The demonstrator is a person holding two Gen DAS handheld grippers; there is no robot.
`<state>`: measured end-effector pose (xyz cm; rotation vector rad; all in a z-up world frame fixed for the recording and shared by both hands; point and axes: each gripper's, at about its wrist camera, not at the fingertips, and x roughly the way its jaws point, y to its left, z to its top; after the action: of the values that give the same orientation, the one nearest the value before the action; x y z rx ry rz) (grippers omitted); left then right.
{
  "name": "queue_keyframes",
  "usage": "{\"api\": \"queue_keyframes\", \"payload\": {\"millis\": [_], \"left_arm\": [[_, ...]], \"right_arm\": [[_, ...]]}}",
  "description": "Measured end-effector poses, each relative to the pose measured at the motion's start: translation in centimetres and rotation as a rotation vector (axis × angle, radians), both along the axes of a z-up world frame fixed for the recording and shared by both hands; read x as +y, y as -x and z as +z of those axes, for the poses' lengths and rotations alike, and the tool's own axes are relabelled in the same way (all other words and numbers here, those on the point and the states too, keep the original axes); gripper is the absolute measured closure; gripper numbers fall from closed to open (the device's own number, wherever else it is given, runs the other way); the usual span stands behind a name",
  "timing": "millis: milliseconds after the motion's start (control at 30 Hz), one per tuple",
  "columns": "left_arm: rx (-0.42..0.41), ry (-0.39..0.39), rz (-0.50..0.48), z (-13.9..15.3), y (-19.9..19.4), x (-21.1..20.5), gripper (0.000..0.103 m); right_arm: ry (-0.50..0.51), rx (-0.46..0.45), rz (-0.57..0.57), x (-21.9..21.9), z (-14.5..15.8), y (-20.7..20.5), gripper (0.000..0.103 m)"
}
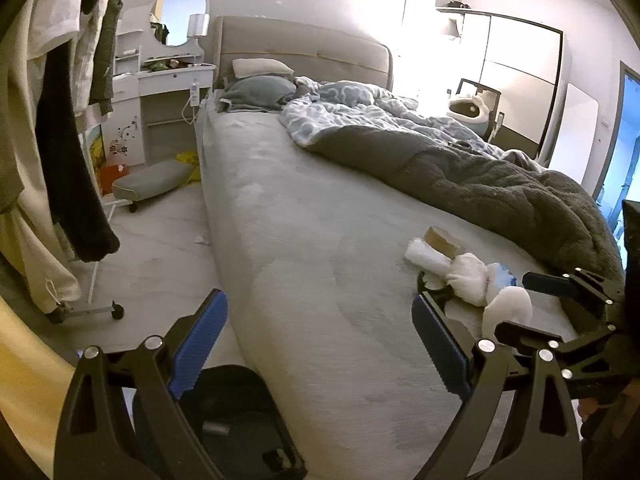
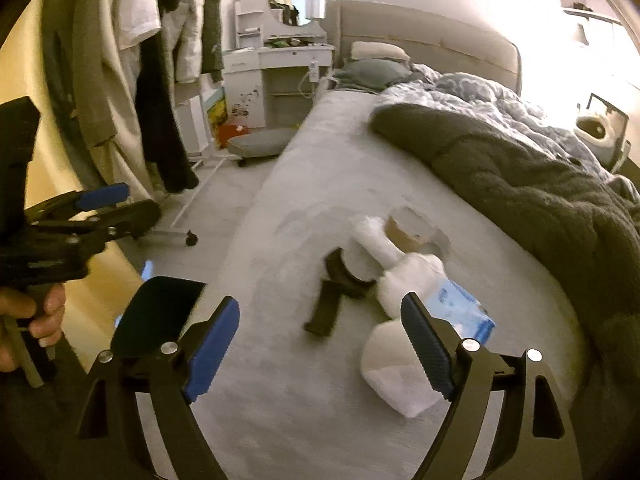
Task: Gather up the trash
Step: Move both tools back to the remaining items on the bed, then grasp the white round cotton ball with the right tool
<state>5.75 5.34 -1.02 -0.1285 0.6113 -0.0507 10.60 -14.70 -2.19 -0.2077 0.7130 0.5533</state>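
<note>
Trash lies in a small heap on the bed, ahead and right of the left claw in the left wrist view: white wads, a cardboard tube at the far end, a blue packet beside them. That claw's jaws stand wide apart with nothing between them; its right finger sits just beside the nearest wad, and whether they touch I cannot tell. A bin with a dark liner shows below, between the fingers, against the bed's edge. The right claw reaches in from the right, its jaws spread around the white wads near the packet, not pressing them. From the right wrist view, blurred, the right claw is open and empty; its right finger overlaps the white wad, while a tape roll and the tube lie farther ahead. The left claw hangs off to the left over the floor, a hand on its grip.
</note>
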Motion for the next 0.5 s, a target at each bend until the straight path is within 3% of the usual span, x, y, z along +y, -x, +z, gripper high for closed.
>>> {"api": "queue_keyframes", "payload": {"millis": [500], "left_arm": [[0.046, 0.017, -0.056, -1.3, -1.3, -2.7, 0.008]], "right_arm": [[0.039, 0.043, -0.097, -3.4, -2.9, -1.6, 0.015]]}}
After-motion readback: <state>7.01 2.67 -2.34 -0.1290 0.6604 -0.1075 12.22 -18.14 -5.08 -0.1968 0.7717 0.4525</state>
